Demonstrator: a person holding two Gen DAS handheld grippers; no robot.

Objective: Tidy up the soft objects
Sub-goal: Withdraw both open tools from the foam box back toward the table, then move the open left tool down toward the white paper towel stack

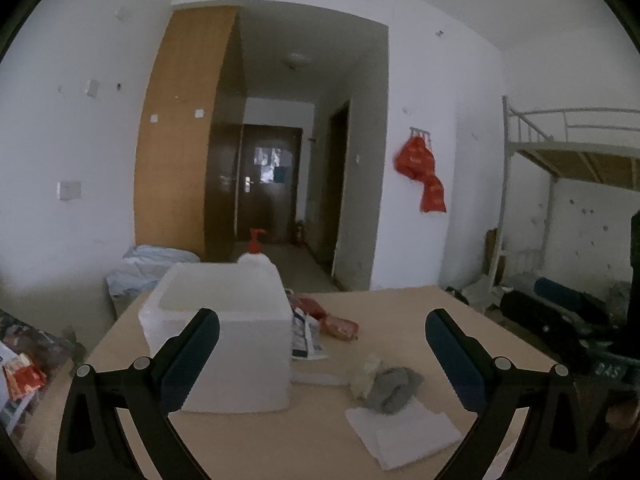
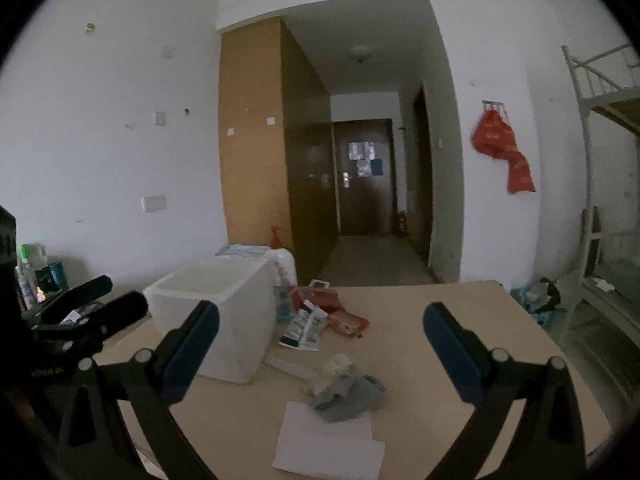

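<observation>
A white foam box point(image 1: 224, 332) point(image 2: 216, 312) stands open-topped on the left of the tan table point(image 1: 420, 312) point(image 2: 460, 320). To its right lie a crumpled grey cloth point(image 1: 394, 390) point(image 2: 348, 396), a cream cloth point(image 1: 366, 374) point(image 2: 332, 370) against it, and a flat white cloth point(image 1: 408, 432) point(image 2: 328, 444) nearer me. My left gripper point(image 1: 322, 344) hovers open above the table, box behind its left finger. My right gripper point(image 2: 322, 340) is open too, above the cloths. The left gripper's fingers point(image 2: 92, 304) show at the left of the right wrist view.
Red snack packets point(image 1: 340, 326) point(image 2: 340, 316) and a printed pouch point(image 1: 306, 336) point(image 2: 304, 328) lie behind the cloths. A white bottle with a red pump point(image 1: 256, 252) point(image 2: 280, 260) stands behind the box. Bottles point(image 2: 32, 276) crowd the far left. A bunk bed point(image 1: 572, 152) is at right.
</observation>
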